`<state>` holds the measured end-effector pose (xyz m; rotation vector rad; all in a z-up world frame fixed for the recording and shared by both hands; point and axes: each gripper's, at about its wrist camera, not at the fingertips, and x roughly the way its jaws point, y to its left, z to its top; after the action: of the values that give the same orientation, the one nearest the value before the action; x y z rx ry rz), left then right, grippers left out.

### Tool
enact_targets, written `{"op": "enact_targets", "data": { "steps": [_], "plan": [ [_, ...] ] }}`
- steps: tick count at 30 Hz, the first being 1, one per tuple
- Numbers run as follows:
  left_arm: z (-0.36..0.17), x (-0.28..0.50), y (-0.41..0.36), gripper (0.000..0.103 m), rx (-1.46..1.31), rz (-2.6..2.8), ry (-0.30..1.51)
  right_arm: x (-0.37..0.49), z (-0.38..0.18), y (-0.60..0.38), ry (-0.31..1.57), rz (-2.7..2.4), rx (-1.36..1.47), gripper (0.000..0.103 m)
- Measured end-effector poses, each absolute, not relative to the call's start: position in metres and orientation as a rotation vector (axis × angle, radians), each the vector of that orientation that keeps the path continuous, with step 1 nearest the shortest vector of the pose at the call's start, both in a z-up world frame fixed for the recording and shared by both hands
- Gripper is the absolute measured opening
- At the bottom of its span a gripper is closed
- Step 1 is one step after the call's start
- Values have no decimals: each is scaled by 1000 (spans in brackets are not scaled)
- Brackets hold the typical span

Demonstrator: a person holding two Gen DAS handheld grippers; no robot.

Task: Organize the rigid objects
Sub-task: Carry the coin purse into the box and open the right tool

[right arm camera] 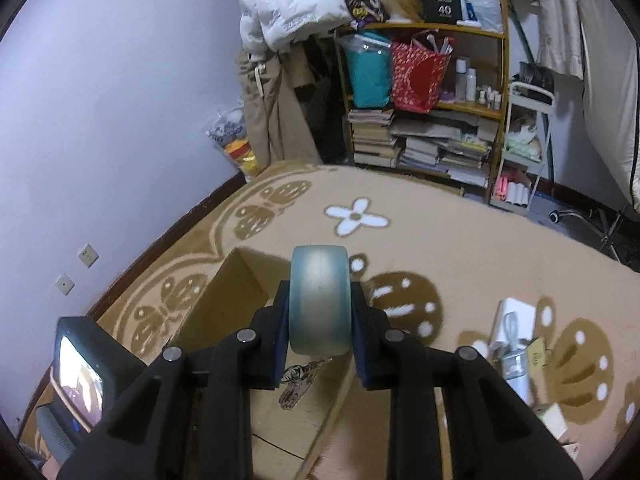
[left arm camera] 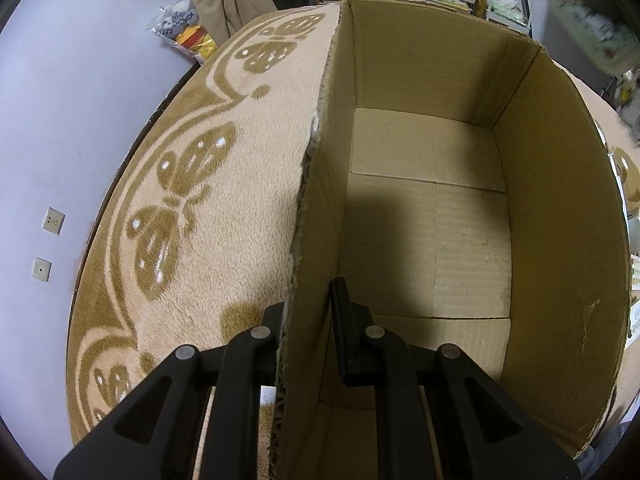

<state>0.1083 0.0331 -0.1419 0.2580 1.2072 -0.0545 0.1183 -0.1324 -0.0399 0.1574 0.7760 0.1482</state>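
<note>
My left gripper (left arm camera: 308,320) is shut on the left wall of an open cardboard box (left arm camera: 320,200), one finger inside and one outside. The bare inside of the box fills the left wrist view. My right gripper (right arm camera: 320,312) is shut on a translucent blue-grey roll of tape (right arm camera: 320,300) and holds it above the box (right arm camera: 236,280). A bunch of keys (right arm camera: 298,384) lies on the box floor below the roll. My left gripper's body and screen (right arm camera: 80,372) show at the lower left of the right wrist view.
The box stands on a beige rug with brown butterfly patterns (left arm camera: 192,184). To the right of the box on the rug lie a white charger with cable (right arm camera: 512,320), a small bottle (right arm camera: 516,368) and a white block (right arm camera: 554,418). A cluttered bookshelf (right arm camera: 424,120) and a purple wall (right arm camera: 100,100) stand behind.
</note>
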Motion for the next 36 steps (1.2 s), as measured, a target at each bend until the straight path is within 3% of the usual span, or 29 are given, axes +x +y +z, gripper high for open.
{"op": "enact_targets", "data": {
  "steps": [15,27,30,32,36],
  "plan": [
    [-145,108,28,15,321,-44,1176,118,-78,-115,870,163,117,29],
    [-146,105,27,16,344,-41,1163,103,-71,-125,852,167,120,29],
    [-145,105,27,14,341,-43,1165,96,-57,-131,817,167,114,41],
    [-144,105,26,15,350,-36,1160,94,-50,-138,807,155,122,55],
    [-142,105,26,15,334,-39,1163,89,-39,-160,784,107,126,68]
  ]
}}
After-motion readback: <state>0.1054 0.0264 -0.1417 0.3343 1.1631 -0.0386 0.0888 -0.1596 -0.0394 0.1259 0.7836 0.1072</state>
